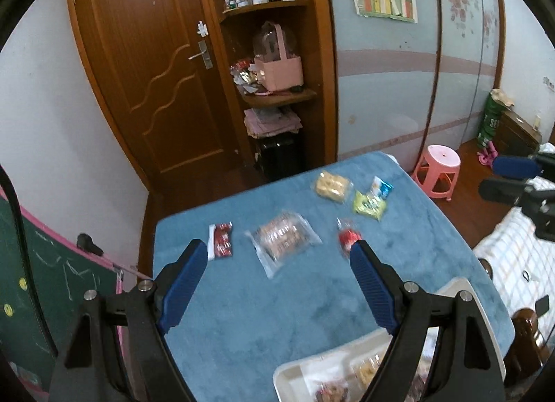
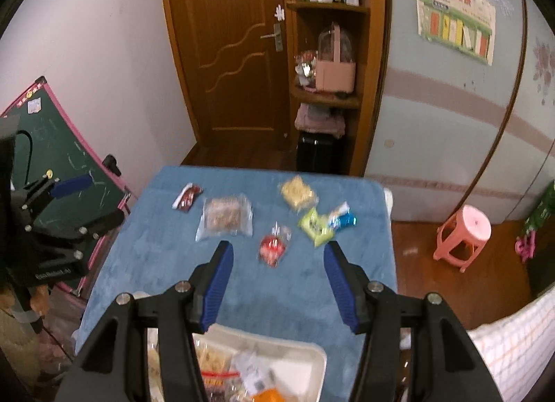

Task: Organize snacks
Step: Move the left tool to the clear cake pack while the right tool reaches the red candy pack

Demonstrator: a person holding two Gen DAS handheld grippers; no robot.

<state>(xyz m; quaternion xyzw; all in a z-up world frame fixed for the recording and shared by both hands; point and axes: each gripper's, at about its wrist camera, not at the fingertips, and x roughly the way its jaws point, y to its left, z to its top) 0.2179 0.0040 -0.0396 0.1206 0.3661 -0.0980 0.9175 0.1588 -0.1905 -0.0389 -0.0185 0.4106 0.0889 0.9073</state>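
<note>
Both hand-held grippers hang above the near end of the blue-covered bench (image 1: pixel 242 315), tilted down, nothing between the jaws of either. Left hand-held gripper (image 1: pixel 277 253) is spread wide and empty; right hand-held gripper (image 2: pixel 275 256) stands part open, also empty.

Loose snacks lie ahead of both, on the far half of the bench: small red sachet (image 1: pixel 222 239), clear pack of brown biscuits (image 1: pixel 282 239), red-topped clear packet (image 1: pixel 347 237), yellow cracker pack (image 1: pixel 331 187), lime-green packet (image 1: pixel 369 206), blue-white packet (image 1: pixel 381 188). White tray (image 2: pixel 312 353), already part filled w/ packs, sits at the near edge, under and behind the fingers.

Key relation: the red-topped clear packet (image 2: pixel 274 246) lies almost dead ahead of the right gripper, just past the line between its tips, long axis running roughly away from the camera w/ a slight tilt. In the left wrist view the same packet sits right at the right-side fingertip (image 1: pixel 360 249), i.e. off-centre. So the right hand looks better lined up for it; the left is better centred on the biscuit pack, whose long axis runs diagonal. Frames are blurred, so labels are unreadable.
</note>
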